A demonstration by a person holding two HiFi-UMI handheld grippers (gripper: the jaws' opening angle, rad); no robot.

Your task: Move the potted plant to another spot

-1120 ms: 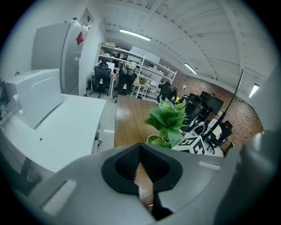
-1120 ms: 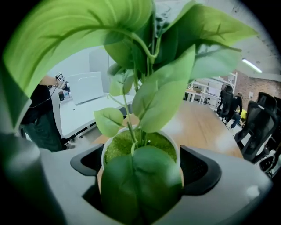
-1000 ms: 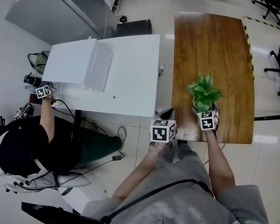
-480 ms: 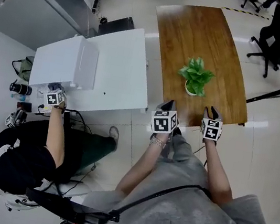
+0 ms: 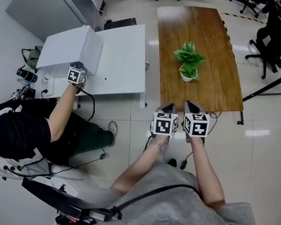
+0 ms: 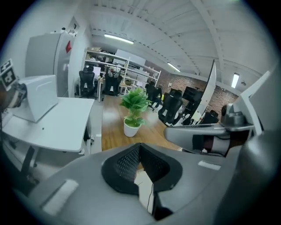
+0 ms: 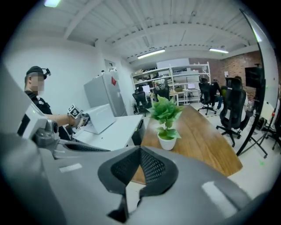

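The potted plant point(image 5: 188, 61), green leaves in a small white pot, stands upright and alone in the middle of the wooden table point(image 5: 208, 88). It shows ahead in the left gripper view point(image 6: 133, 110) and in the right gripper view point(image 7: 166, 119). My left gripper point(image 5: 169, 108) and right gripper point(image 5: 190, 106) hang side by side over the floor, just short of the table's near edge and apart from the plant. In their own views the left gripper point(image 6: 140, 147) and right gripper point(image 7: 140, 152) have their pads pressed together with nothing between them.
A white table point(image 5: 120, 74) with a white box point(image 5: 69, 46) stands left of the wooden one. Another person in black point(image 5: 17, 129) holds a gripper point(image 5: 75, 75) there. Office chairs point(image 5: 278, 39) and a slanted black pole point(image 5: 279, 79) are at the right. A grey cabinet point(image 5: 52, 1) stands far left.
My right gripper let go of the plant's pot, pulled back off the table and shut. Both grippers drew back toward me. The plant stays standing on the table.
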